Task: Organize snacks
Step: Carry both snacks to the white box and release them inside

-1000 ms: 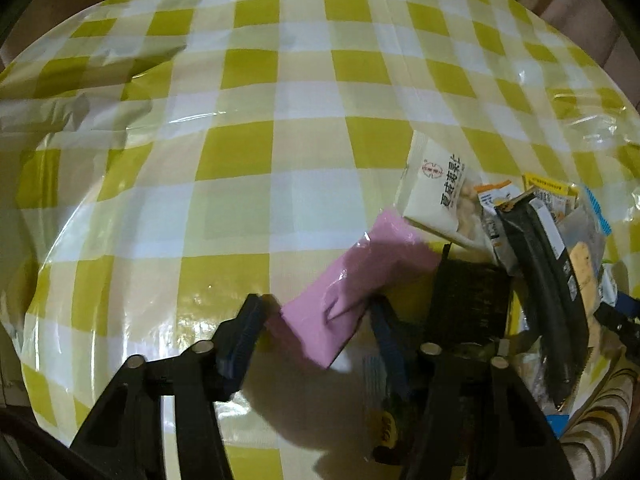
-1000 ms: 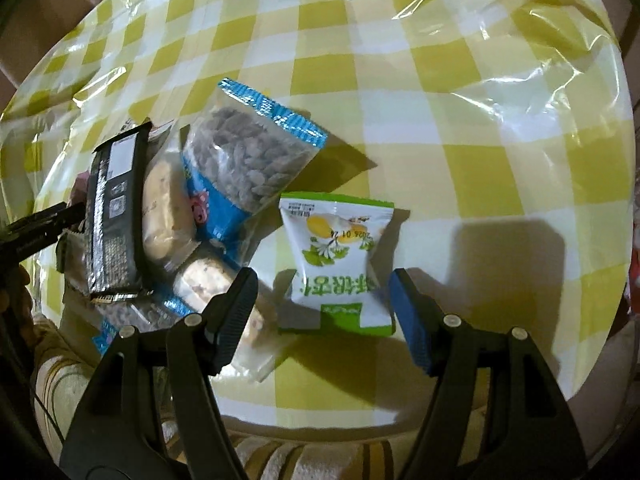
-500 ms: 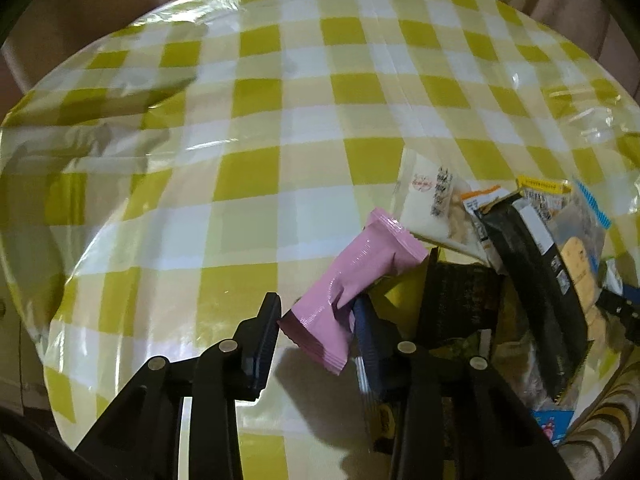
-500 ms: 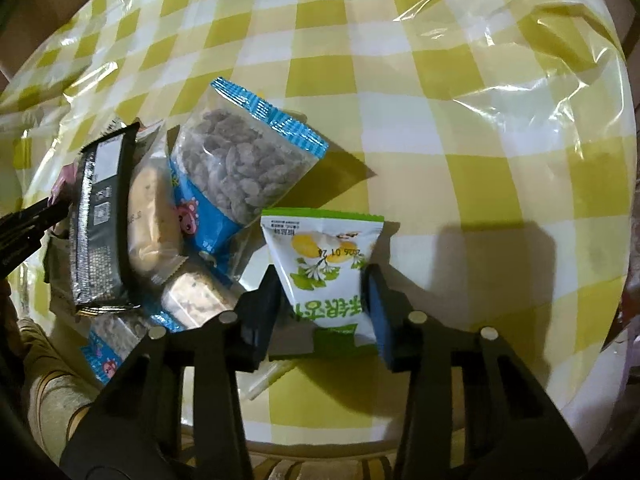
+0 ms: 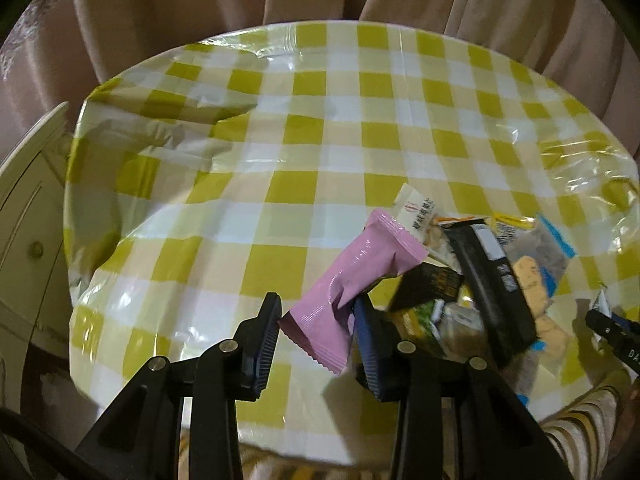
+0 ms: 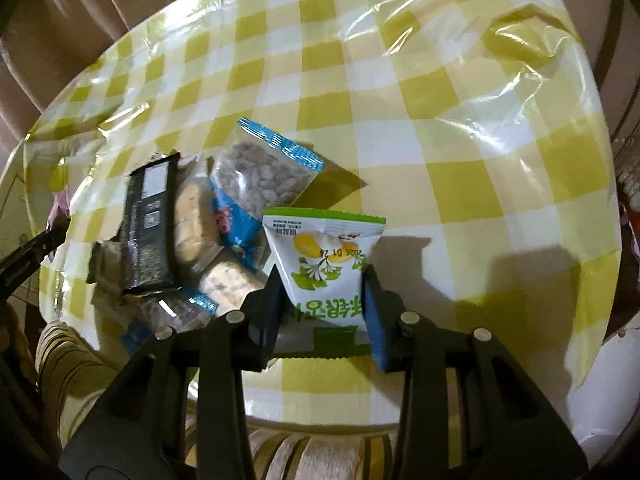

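Note:
A pink snack packet (image 5: 360, 264) hangs tilted above the checked table, its lower end pinched in my left gripper (image 5: 316, 312). My right gripper (image 6: 323, 284) has a green-and-white packet (image 6: 324, 248) between its pads; its jaws are closing and press on the packet's sides. The other snacks lie in a pile: a long black packet (image 5: 492, 284) (image 6: 150, 224), a white packet (image 5: 418, 216) and a clear blue-edged bag of seeds (image 6: 264, 172). The tip of the other gripper shows at the edge of each view.
The round table (image 5: 320, 140) wears a yellow-and-white check cloth under crinkled clear plastic (image 6: 520, 40). Beige curtains (image 5: 200, 12) hang behind it. A white cabinet (image 5: 24, 200) stands at the left. Striped fabric (image 6: 304, 456) lies under the near edge.
My left gripper closed on the pink packet and lifted it off the cloth. My right gripper closed around the green-and-white packet and rose a little with it.

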`<state>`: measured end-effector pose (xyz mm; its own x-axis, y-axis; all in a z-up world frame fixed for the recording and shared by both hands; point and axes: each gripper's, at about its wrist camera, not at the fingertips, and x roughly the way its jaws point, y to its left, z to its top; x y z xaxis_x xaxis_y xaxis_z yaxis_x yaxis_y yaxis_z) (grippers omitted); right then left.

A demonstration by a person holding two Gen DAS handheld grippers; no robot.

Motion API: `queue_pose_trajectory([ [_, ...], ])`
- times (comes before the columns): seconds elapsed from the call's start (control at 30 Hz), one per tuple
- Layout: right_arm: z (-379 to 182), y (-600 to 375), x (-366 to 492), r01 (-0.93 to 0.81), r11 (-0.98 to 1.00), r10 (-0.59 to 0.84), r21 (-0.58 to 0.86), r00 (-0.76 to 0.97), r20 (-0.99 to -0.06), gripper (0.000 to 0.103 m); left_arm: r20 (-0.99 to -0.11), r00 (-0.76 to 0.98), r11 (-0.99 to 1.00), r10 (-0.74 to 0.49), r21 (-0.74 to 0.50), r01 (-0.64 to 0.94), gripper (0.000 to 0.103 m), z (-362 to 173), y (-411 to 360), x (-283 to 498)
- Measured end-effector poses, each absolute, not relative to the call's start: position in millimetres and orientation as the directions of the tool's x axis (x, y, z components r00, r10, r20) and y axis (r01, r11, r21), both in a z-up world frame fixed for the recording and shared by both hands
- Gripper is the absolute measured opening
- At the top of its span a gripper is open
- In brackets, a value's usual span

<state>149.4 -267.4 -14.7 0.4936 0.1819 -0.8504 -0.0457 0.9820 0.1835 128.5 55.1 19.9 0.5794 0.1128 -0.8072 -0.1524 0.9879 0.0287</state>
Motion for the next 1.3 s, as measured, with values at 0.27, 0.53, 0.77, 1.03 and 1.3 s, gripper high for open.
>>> queue_pose_trajectory([
  [0.27, -2, -280, 115, -0.038, 0.971, 0.222, 0.238, 0.528, -0.820, 0.041, -0.794, 0.607, 0.997, 0.031, -0.015, -0.072, 0.038, 40, 13, 92],
  [0.53, 7, -312, 75, 0.003, 0.957, 0.238, 0.290, 0.563, -0.791, 0.041, -0.785, 0.608, 0.993, -0.119, -0.087, 0.082, 0.038, 54, -55, 66],
  [0.77, 15, -352, 42, 0.064, 0.949, 0.213, 0.309, 0.592, -0.778, 0.041, -0.776, 0.576, 0.961, -0.258, -0.142, 0.239, 0.038, 59, -123, 48],
  [1.03, 9, -404, 1, 0.165, 0.946, 0.135, 0.278, 0.581, -0.803, 0.041, -0.777, 0.479, 0.890, -0.408, -0.223, 0.397, 0.038, 50, -197, 30],
  [1.3, 1, -453, -29, 0.279, 0.941, 0.010, 0.193, 0.545, -0.838, 0.041, -0.765, 0.370, 0.806, -0.526, -0.312, 0.503, 0.038, 43, -258, 22],
])
